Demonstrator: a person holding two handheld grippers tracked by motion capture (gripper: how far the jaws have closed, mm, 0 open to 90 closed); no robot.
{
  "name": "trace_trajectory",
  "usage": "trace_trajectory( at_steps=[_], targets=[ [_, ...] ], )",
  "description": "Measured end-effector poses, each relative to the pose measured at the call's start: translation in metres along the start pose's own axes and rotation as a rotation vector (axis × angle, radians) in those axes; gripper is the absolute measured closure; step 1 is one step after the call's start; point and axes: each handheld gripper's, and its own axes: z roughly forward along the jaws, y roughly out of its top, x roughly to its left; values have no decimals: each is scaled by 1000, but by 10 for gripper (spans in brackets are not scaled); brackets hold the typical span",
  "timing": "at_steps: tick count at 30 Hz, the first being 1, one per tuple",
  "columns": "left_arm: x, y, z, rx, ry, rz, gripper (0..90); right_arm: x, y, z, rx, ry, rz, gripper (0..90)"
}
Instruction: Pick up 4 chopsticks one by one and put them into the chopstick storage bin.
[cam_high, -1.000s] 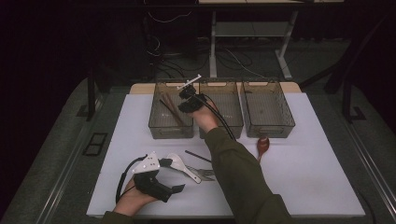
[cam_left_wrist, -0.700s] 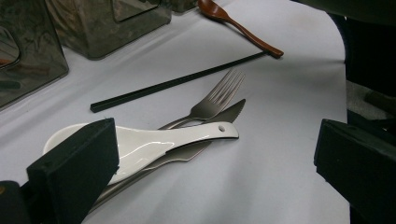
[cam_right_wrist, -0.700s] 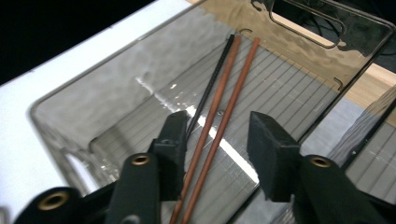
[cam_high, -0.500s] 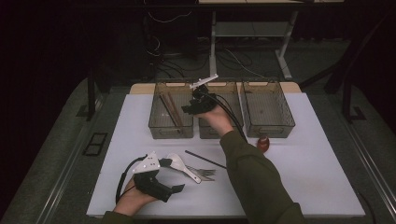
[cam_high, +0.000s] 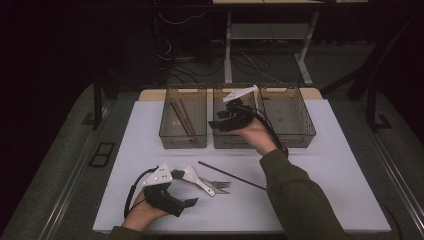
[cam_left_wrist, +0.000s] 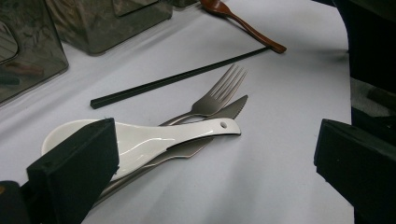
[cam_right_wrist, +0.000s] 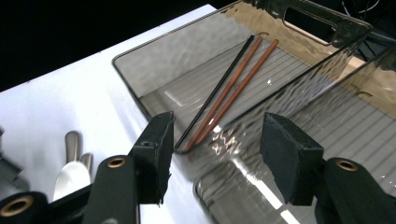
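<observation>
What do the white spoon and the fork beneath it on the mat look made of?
White glossy spoon: probably ceramic or melamine, given its smooth sheen and moulded hanging hole. Grey four-tined fork: likely brushed stainless steel, with a dull metallic shine.

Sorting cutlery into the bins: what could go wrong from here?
1. The black chopstick on the table lies flat and thin; the open right gripper may slip off it.
2. The white spoon, fork and knife overlap, so the left gripper might drag a neighbour along.
3. The left bin has a high rim the chopstick could catch on.
</observation>
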Motion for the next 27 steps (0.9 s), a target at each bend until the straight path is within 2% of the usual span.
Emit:
trace_trajectory(
  at_steps=[7, 11, 16, 27],
  targets=[
    [0, 0, 0, -6, 3, -5, 0, 3, -15, -23, -20, 16, -15, 437],
    [0, 0, 1, -4, 3, -6, 0, 7, -26, -34, -5, 27, -24, 437],
    [0, -1, 1, -4, 5, -7, 0, 8, -44, -44, 1, 22, -36, 434],
    [0, -1, 1, 0, 8, -8, 0, 12, -82, -63, -2, 37, -30, 443]
  ],
)
